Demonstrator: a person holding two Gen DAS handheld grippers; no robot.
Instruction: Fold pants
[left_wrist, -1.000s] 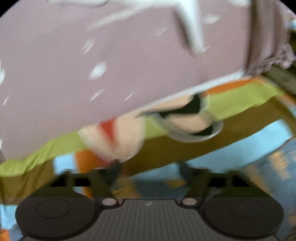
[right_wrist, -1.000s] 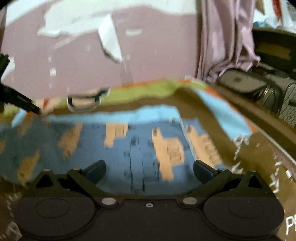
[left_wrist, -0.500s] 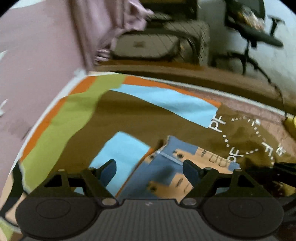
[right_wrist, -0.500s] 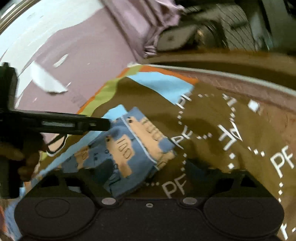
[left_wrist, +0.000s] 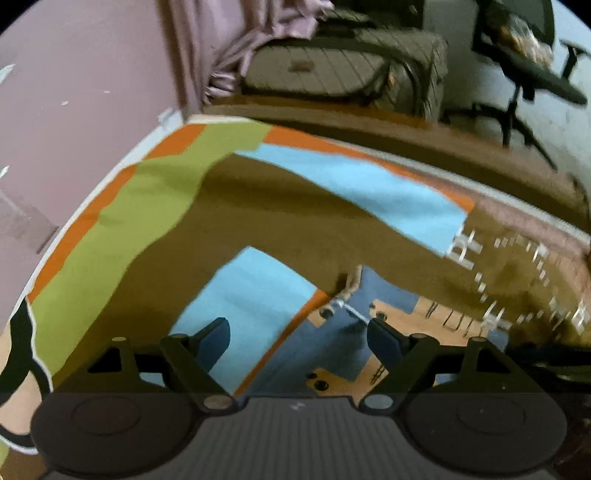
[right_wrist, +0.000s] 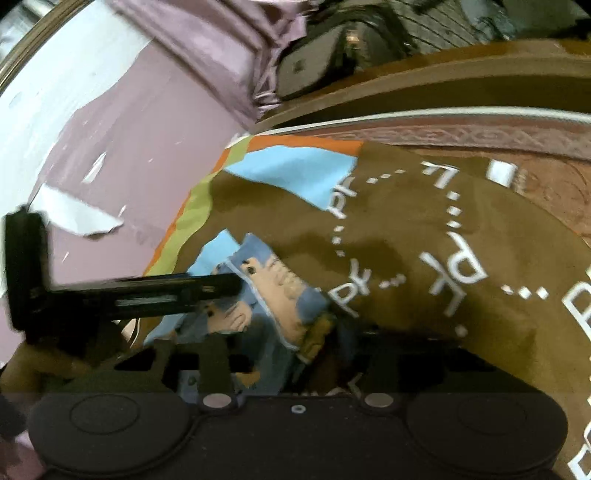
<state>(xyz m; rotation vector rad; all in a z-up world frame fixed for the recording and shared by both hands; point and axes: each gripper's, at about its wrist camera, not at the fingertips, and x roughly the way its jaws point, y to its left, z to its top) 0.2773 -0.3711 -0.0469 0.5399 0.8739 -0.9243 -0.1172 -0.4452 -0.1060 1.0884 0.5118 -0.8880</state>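
Note:
Blue pants with tan dog prints (left_wrist: 332, 354) lie folded on a brown bed sheet (left_wrist: 280, 218). My left gripper (left_wrist: 297, 332) hangs over their left edge with its jaws wide and opening a little; nothing is between them. In the right wrist view the pants (right_wrist: 273, 280) lie just ahead, and a black finger of the left gripper (right_wrist: 221, 284) reaches in from the left onto them. My right gripper (right_wrist: 295, 350) is closing on a bunched corner of the pants, which rises between the jaws and hides the fingertips.
The sheet carries light-blue (left_wrist: 369, 188), green (left_wrist: 155, 206) and orange patches and white letters (right_wrist: 461, 269). A mauve wall (left_wrist: 74, 92) and curtain (right_wrist: 221, 55) stand behind the bed. A grey bag (left_wrist: 332, 70) and an office chair (left_wrist: 524, 74) are beyond the far edge.
Both views swung from the wall down onto the bed. The left gripper came over the pants' edge. The right gripper rolled, dropped to the pants' corner and closed its jaws from wide open.

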